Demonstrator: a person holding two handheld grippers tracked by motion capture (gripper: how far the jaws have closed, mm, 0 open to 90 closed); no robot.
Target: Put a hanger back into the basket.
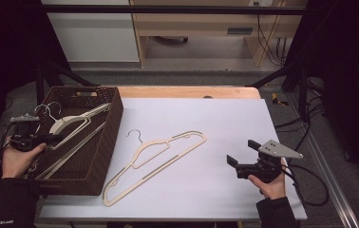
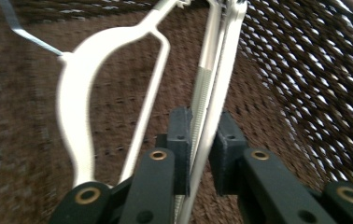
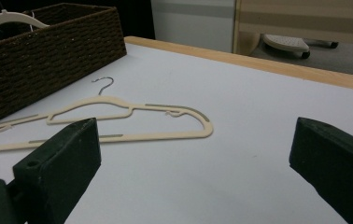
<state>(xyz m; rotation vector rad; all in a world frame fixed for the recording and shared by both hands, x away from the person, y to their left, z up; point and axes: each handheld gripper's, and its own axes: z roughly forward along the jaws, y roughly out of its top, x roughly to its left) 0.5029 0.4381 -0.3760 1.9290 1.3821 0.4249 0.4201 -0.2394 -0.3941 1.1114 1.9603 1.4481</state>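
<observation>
My left hand-held gripper (image 2: 201, 140) sits inside the basket (image 1: 102, 142), its jaws slightly parted around a hanger's bar (image 2: 214, 79) (barely touching, if at all). My right hand-held gripper (image 3: 191, 158) hovers wide open over the bench (image 1: 225, 118), near another hanger (image 1: 154, 159).

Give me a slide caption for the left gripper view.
Left claw inside the brown woven basket, jaws straddling the bars of a cream hanger.

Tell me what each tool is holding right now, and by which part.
The left tool has the bottom bar of a cream hanger between its jaws inside the basket; whether they press cannot be told. The right tool is open, holding nothing.
</observation>
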